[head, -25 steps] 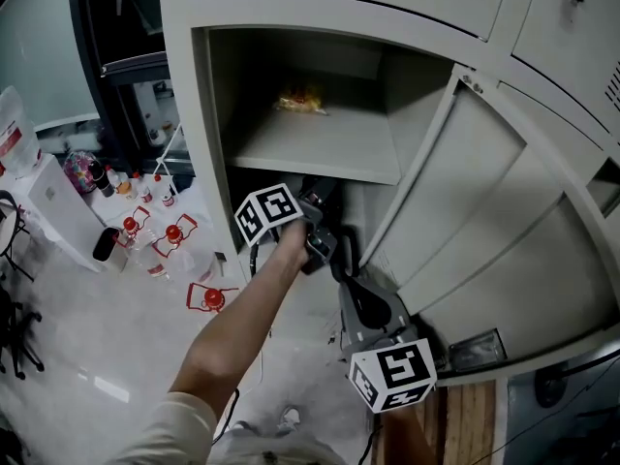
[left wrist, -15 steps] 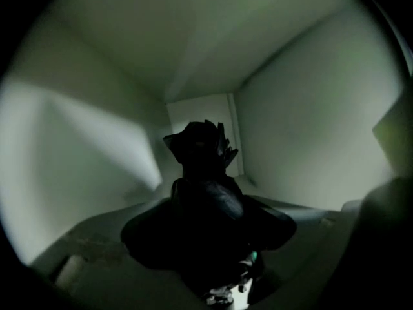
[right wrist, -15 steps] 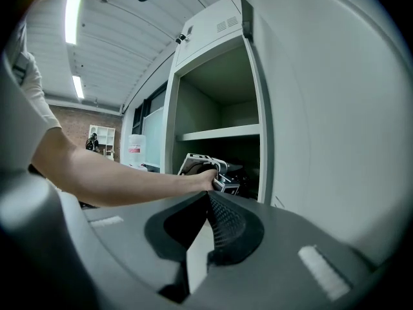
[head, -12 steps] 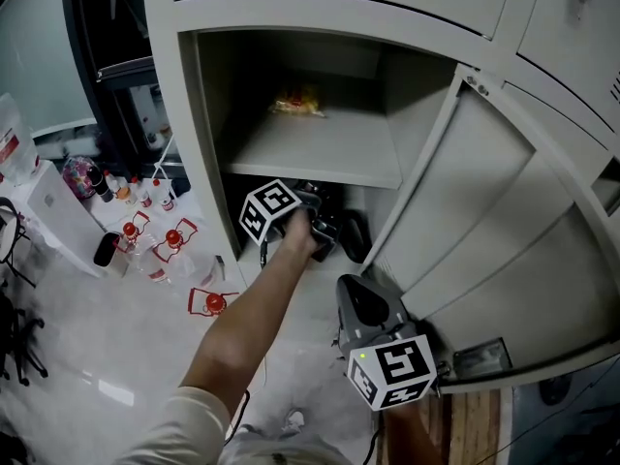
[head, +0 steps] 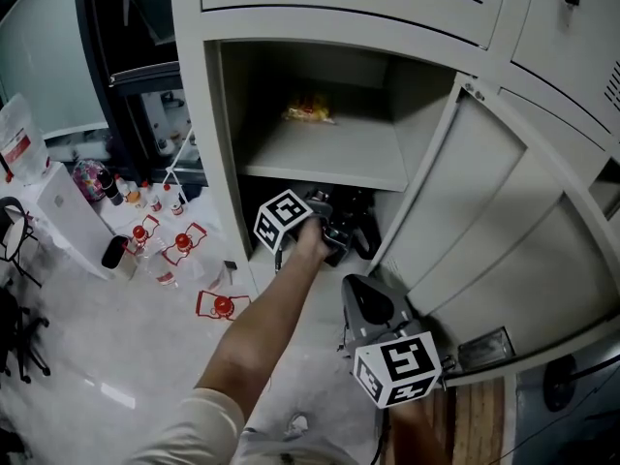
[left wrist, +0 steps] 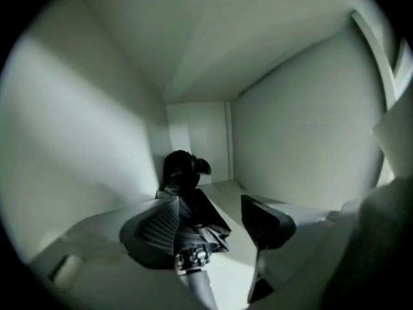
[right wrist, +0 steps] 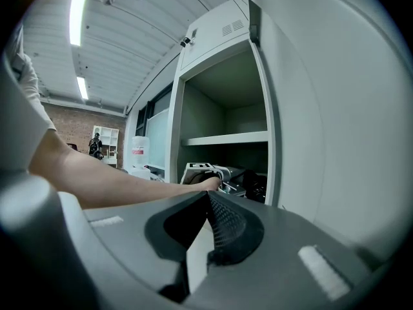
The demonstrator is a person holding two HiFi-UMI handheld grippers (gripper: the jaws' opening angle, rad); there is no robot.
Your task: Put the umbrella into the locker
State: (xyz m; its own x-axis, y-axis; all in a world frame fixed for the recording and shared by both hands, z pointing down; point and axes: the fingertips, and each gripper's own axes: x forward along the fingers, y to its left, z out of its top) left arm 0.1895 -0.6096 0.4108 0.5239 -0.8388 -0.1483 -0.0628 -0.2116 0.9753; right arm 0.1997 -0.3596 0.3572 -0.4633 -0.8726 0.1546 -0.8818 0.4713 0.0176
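The black folded umbrella (left wrist: 192,219) lies on the floor of the locker's lower compartment (head: 387,223), its far end (left wrist: 182,166) in the back corner. My left gripper (left wrist: 210,228) reaches into that compartment and stands open. The umbrella rests against its left jaw, and a clear gap separates it from the right jaw. In the head view the left gripper (head: 337,227) is just inside the opening, with the umbrella (head: 364,223) dark beyond it. My right gripper (head: 360,296) hangs shut and empty outside, below the locker door (head: 465,211). Its jaws (right wrist: 210,228) are pressed together.
A shelf (head: 329,153) above the lower compartment bears a yellow packet (head: 310,112). The open door swings out to the right. On the floor at the left stand several red-capped bottles (head: 183,243), a white box (head: 60,211) and a dark chair base (head: 15,332).
The left gripper has pushed further into the lower compartment with the umbrella, which now lies fully inside. The right gripper has stayed low outside.
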